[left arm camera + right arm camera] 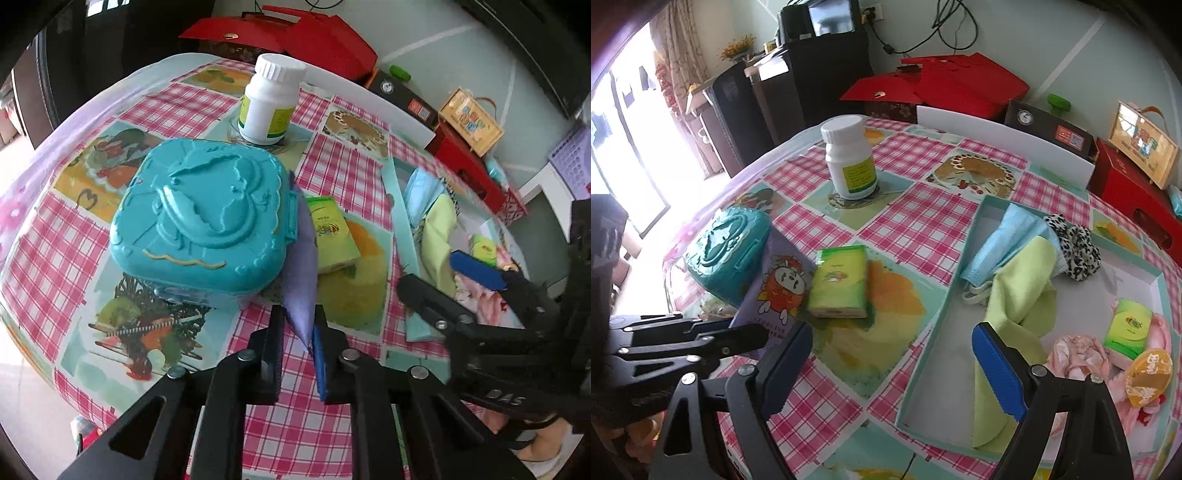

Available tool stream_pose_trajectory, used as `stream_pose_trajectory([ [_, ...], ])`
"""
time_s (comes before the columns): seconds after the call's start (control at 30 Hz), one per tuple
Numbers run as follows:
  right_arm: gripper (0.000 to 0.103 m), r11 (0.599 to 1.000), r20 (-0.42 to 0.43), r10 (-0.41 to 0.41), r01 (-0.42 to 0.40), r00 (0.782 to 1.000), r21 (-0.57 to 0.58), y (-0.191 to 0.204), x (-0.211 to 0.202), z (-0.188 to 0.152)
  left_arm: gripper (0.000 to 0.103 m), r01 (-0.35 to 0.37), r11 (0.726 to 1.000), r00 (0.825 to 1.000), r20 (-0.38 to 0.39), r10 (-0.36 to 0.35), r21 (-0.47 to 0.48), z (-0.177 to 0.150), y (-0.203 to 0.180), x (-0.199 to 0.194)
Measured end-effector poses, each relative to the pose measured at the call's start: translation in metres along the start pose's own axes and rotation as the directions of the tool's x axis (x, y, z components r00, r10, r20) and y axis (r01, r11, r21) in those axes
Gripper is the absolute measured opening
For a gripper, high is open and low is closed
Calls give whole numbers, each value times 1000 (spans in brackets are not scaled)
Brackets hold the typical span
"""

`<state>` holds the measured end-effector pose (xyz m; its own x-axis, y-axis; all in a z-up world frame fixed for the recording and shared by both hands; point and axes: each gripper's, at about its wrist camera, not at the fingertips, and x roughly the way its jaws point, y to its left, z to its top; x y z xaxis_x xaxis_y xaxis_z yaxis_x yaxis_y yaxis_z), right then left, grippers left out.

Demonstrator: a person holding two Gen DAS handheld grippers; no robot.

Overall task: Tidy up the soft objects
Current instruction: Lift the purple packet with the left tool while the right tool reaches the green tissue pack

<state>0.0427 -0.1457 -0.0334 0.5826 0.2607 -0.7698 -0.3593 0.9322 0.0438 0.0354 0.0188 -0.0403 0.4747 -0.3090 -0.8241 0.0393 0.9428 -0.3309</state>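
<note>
Grip confirmed: left gripper [299,328] is clamped on the lower edge of a purple packet [301,258], which leans against a teal case [199,218] on the checked tablecloth [155,107]. Green tissue pack [332,232] lies just beside the packet. Right gripper [894,362] hangs with jaws wide apart and nothing between them, over the near edge of a shallow box [931,328] containing a green cloth [1019,291] and a blue mask [1001,243].

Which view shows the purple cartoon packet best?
The right wrist view: the purple packet lies face-on, its cartoon print readable, leaning between the teal case and the tissue pack. The left wrist view shows it only edge-on, pinched in the left tongs.
</note>
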Motion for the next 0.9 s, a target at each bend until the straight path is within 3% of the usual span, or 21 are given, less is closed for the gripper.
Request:
stream_pose_trajectory([
  [0.2,79,997,4,10,-9,1000,-70,13,6,0,11,10,1000,999,39,-11,24,2,-5,-10],
  [0.4,79,999,42,-5,7,999,-50,7,-2,4,11,46,998,994,98,-51,48,7,-15,-28],
  [0.67,79,999,30,4,-3,1000,-45,13,8,11,11,73,996,977,199,-81,51,25,-17,-58],
  [0.9,78,997,-23,3,-5,1000,-73,30,29,14,11,12,1000,954,300,-4,-26,46,12,-75],
])
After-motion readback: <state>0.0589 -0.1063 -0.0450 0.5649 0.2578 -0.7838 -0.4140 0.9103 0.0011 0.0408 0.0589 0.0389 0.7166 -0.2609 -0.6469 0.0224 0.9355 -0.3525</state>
